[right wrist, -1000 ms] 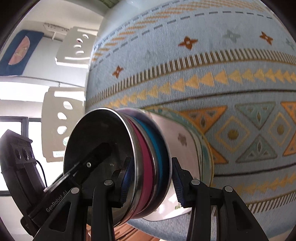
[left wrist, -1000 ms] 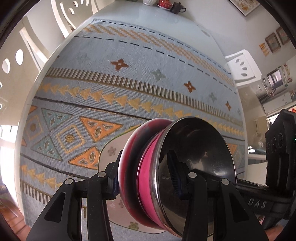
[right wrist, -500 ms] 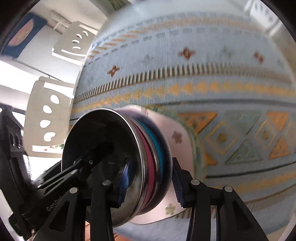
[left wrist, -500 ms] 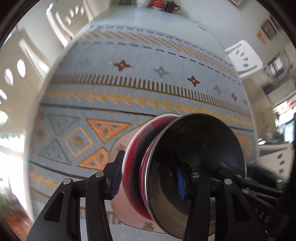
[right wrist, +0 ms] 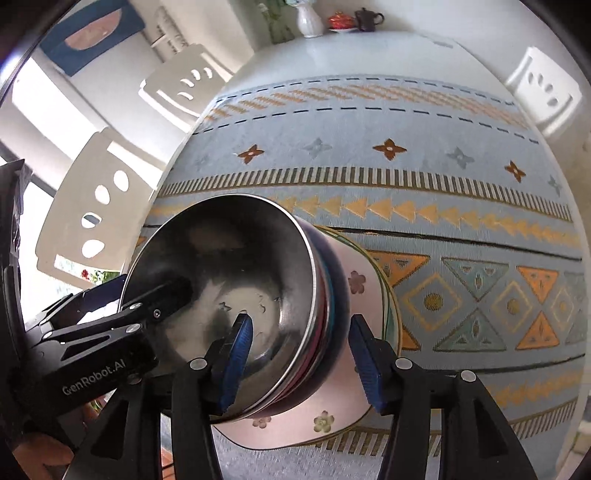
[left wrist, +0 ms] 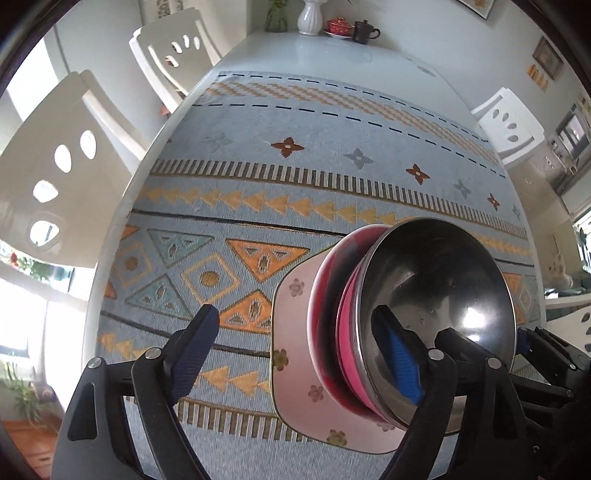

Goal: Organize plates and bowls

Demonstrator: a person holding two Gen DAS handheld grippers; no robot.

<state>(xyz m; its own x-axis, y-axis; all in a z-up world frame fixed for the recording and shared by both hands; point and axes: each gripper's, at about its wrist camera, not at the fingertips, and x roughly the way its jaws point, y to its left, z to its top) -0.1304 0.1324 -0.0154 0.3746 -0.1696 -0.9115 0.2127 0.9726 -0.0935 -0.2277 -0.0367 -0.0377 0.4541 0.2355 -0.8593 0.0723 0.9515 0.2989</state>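
A steel bowl (left wrist: 443, 280) tops a nested stack, with a pink bowl (left wrist: 347, 332) and a dark red bowl (left wrist: 325, 295) under it. The stack sits on a pink flowered square plate (left wrist: 295, 332) on the patterned tablecloth. My left gripper (left wrist: 299, 354) is opening. One finger is inside the steel bowl and the other stands well clear to the left. My right gripper (right wrist: 301, 360) is opening too and straddles the steel bowl (right wrist: 229, 258) rim from the other side, over the plate (right wrist: 362, 295). Its pads do not press the rim.
The blue and orange tablecloth (left wrist: 295, 177) covers most of a white table. White chairs (left wrist: 55, 166) stand along the left and far right sides. A white vase (left wrist: 308, 18), a red lidded cup (left wrist: 338, 26) and a dark mug (left wrist: 364, 31) sit at the far end.
My left jaws have spread wide and let go of the bowl stack. The right jaws have widened off the rim. Both cameras have tipped up, so more of the room shows.
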